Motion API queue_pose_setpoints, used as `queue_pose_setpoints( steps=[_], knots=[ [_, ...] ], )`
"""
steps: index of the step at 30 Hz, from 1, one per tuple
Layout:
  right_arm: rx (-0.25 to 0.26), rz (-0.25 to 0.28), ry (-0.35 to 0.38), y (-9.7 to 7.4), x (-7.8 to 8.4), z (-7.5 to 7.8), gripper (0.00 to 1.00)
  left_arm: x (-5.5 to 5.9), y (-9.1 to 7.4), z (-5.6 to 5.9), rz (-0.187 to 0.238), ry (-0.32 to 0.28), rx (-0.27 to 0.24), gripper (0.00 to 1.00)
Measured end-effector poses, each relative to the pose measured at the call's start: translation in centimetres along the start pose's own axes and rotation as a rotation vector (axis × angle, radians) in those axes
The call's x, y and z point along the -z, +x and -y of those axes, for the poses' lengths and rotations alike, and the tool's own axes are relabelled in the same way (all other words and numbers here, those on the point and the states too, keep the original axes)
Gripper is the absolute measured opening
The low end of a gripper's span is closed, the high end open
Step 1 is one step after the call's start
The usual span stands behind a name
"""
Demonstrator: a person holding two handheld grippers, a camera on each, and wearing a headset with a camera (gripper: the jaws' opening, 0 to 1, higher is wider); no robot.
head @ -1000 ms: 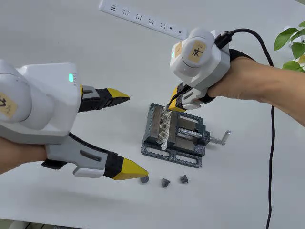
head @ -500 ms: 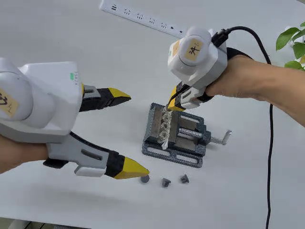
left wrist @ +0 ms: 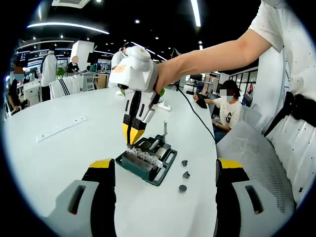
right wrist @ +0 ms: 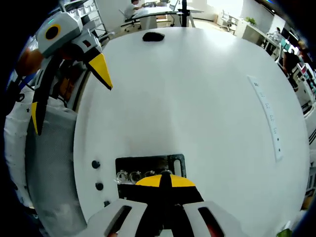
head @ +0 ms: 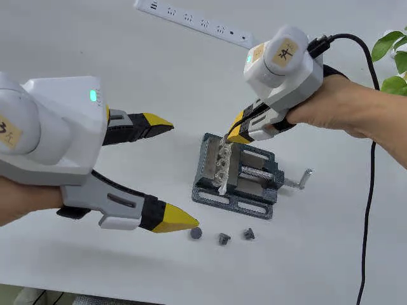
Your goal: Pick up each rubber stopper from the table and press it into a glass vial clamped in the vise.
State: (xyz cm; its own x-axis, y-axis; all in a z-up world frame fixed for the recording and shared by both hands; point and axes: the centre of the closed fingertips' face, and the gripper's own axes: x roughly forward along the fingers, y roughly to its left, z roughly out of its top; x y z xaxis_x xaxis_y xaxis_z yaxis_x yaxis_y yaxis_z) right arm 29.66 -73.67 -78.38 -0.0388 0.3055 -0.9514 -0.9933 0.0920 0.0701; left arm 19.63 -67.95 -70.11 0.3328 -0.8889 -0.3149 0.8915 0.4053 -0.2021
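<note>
A dark vise [head: 234, 198] clamps a row of glass vials [head: 222, 166] at mid-table. My right gripper [head: 230, 136] is shut, its yellow tips resting on the far end of the row; whatever lies between them is hidden. In the right gripper view the shut tips [right wrist: 160, 180] cover that end of the vials [right wrist: 127, 175]. Three grey rubber stoppers [head: 224, 238] lie in a line on the table in front of the vise. My left gripper [head: 168, 170] hovers wide open to the left of the vise, holding nothing. The left gripper view shows the vise [left wrist: 163, 173], the stoppers [left wrist: 186, 174] and the right gripper [left wrist: 132, 137].
A white power strip [head: 191, 19] lies at the table's far edge. The vise handle [head: 304, 180] sticks out to the right, near a black cable [head: 369, 190]. Plant leaves [head: 394, 57] show at the far right. People sit at other tables [left wrist: 229, 111] behind.
The right gripper's body has leaned to the right while its tips stay on the far vial. The left gripper and the three stoppers keep their places.
</note>
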Motion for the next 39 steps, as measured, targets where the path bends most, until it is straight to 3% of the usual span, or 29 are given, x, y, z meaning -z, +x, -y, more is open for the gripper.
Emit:
queue_pose_setpoints(
  steps=[3,4,13,21,29,39],
  knots=[
    [0.007,-0.038,-0.036,0.07,0.33,0.06,0.0,0.01,0.09,-0.01,-0.001,0.001,0.001,0.82],
    [0.009,-0.023,-0.043,0.1,-0.06,-0.05,0.0,0.01,0.12,-0.04,-0.001,0.0,0.001,0.82],
    [-0.008,-0.058,-0.06,-0.17,0.53,-0.23,0.0,0.05,-0.03,-0.25,0.003,-0.006,-0.001,0.81],
    [-0.005,-0.058,-0.07,-0.14,0.4,-0.11,0.0,0.12,-0.09,-0.19,0.002,-0.004,-0.001,0.81],
    [-0.013,-0.058,-0.048,-0.19,0.4,-0.16,0.0,0.21,0.01,-0.11,-0.001,-0.004,0.0,0.8],
    [-0.007,-0.092,-0.075,-0.06,0.51,-0.12,0.0,-0.04,0.32,-0.03,0.008,-0.003,0.007,0.8]
  ],
)
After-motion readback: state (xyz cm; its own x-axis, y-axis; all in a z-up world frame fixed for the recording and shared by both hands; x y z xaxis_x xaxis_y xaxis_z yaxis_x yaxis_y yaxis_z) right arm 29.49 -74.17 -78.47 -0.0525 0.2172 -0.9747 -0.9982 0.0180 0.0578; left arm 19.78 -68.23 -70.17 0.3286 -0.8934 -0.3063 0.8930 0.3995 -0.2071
